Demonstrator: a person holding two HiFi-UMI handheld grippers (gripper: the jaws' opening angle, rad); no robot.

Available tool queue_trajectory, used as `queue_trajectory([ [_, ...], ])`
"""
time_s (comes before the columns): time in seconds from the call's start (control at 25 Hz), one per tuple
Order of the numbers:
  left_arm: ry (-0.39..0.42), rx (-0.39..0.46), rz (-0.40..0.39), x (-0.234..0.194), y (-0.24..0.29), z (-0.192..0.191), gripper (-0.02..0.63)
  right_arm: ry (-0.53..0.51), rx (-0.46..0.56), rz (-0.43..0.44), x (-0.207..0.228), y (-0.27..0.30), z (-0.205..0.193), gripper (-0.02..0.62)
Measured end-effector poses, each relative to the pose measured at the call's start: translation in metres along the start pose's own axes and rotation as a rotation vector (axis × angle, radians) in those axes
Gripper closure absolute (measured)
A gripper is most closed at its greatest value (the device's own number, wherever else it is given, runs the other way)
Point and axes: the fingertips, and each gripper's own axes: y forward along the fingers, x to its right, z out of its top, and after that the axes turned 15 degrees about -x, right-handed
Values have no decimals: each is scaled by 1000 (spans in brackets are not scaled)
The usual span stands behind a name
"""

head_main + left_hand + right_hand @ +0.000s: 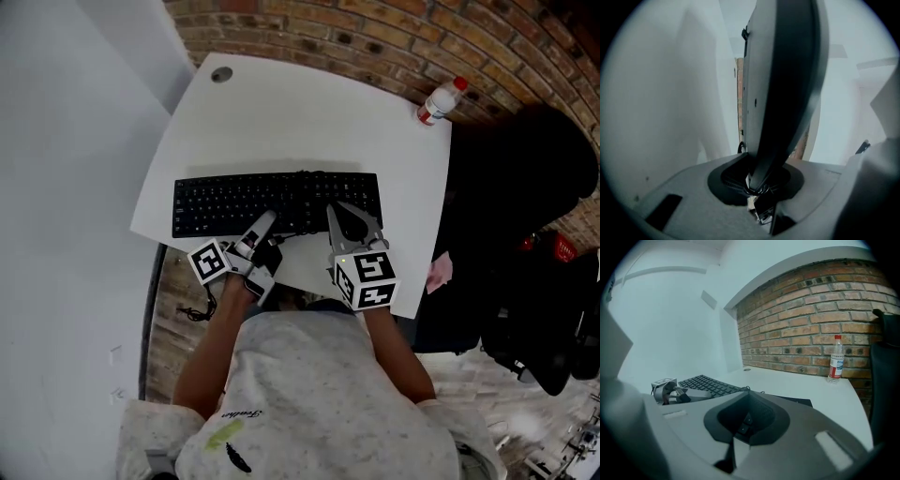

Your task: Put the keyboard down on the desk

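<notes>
A black keyboard (pixel 244 202) lies lengthwise across the front of the white desk (pixel 300 112); I cannot tell whether it rests on the surface or hangs just above it. My left gripper (pixel 262 228) clamps its near edge left of centre. In the left gripper view the keyboard (pixel 783 84) runs edge-on out of the shut jaws of that gripper (pixel 757 187). My right gripper (pixel 349 223) grips the near edge further right. In the right gripper view that gripper (pixel 745 420) has keys showing in its gap, with the keyboard (pixel 705 384) and the left gripper (pixel 670 391) beyond.
A plastic bottle (pixel 441 100) with a red cap stands at the desk's far right corner, also seen in the right gripper view (pixel 836 358). A cable hole (pixel 221 74) sits at the far left. A brick wall (pixel 375 37) backs the desk. A black chair (pixel 534 178) stands right.
</notes>
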Motion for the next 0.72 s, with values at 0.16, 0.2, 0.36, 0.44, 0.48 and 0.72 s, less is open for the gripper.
queue_trajectory([
  [0.16,197,312,-16,42,-38,-12,537,-230,128,267,-36,-9,34,584],
  [0.2,216,345,-19,48,-44,-22,537,-256,142,294,-43,-18,32,584],
  [0.36,189,311,0,51,-46,-47,537,-226,138,264,-47,-48,17,584],
  [0.44,176,301,20,56,-45,-48,537,-209,133,258,-47,-58,18,584],
  [0.48,170,296,28,58,-44,-48,537,-202,131,253,-47,-62,19,584],
  [0.72,133,243,49,55,-40,-30,537,-164,118,192,-49,-62,15,584],
])
